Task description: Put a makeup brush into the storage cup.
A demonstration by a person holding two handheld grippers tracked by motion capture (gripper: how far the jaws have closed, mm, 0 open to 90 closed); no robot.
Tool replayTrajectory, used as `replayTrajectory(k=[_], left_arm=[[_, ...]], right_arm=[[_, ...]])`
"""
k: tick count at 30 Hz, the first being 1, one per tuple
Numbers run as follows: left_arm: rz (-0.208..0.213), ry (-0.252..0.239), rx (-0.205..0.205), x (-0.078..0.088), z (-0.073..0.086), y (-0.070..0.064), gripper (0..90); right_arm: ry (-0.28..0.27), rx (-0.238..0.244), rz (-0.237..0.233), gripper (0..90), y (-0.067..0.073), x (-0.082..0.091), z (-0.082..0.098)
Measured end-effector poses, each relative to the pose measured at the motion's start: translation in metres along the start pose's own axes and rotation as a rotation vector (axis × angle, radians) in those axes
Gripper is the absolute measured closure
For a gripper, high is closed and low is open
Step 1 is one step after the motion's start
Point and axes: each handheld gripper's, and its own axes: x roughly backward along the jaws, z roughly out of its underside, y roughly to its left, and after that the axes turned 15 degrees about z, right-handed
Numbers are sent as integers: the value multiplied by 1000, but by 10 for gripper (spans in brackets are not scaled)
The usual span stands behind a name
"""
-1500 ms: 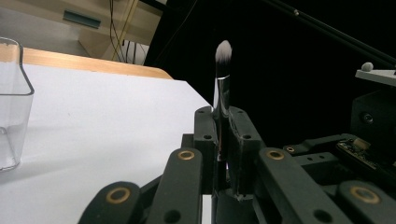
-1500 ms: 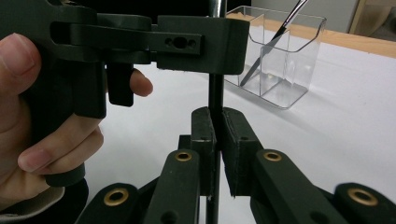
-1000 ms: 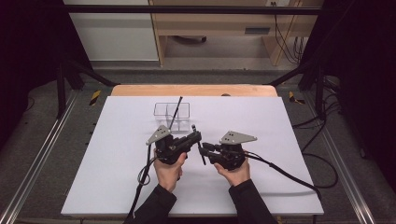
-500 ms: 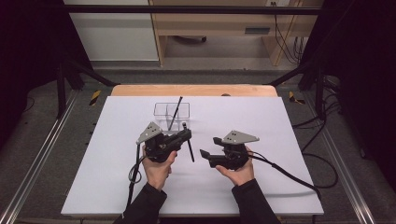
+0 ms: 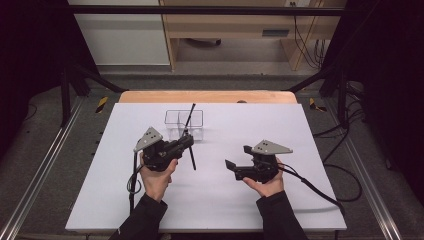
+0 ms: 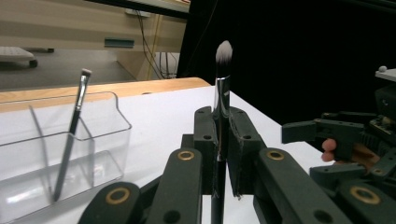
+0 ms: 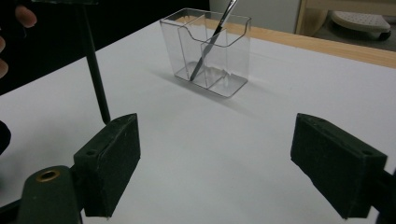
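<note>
Clear holder (image 5: 184, 125): one brush (image 5: 188, 119); left gripper (image 5: 186, 142) clamps another.

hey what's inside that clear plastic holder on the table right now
One thin makeup brush leans inside the clear holder, handle down, bristles above the rim. Its other compartments look empty through the clear walls. A second brush is outside it, clamped in the left tongs.

Black brush (image 6: 220, 121), white-tipped bristles; clear organiser (image 7: 205, 51); white table (image 5: 220, 200)

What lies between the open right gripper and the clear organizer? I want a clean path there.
Bare white table: the right gripper view shows nothing between the right gripper and the clear organizer.
</note>
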Motion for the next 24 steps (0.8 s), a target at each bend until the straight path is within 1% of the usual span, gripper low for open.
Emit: replayTrajectory(k=[5, 9, 12, 14, 16, 19, 20, 23, 24], left_arm=[[-22, 14, -20, 8, -4, 5, 826], [-37, 26, -32, 11, -8, 7, 826], [-53, 32, -41, 15, -13, 10, 826], [-58, 31, -42, 16, -14, 11, 826], [-72, 38, -49, 18, -18, 13, 826], [-78, 41, -52, 19, -20, 15, 826], [-88, 45, -56, 19, -22, 17, 826], [-93, 48, -59, 19, -24, 19, 826], [-101, 47, -64, 19, -25, 20, 826]], right_arm=[[-2, -25, 28, 114, -9, 5, 4], [-1, -30, 41, 93, -13, 8, 6], [5, -37, 67, 72, -20, 12, 11], [8, -37, 74, 66, -21, 13, 12], [11, -46, 88, 60, -26, 15, 16], [17, -47, 96, 55, -28, 17, 18], [17, -45, 107, 55, -31, 19, 19], [19, -53, 113, 52, -33, 22, 22], [20, -54, 117, 51, -34, 23, 22]])
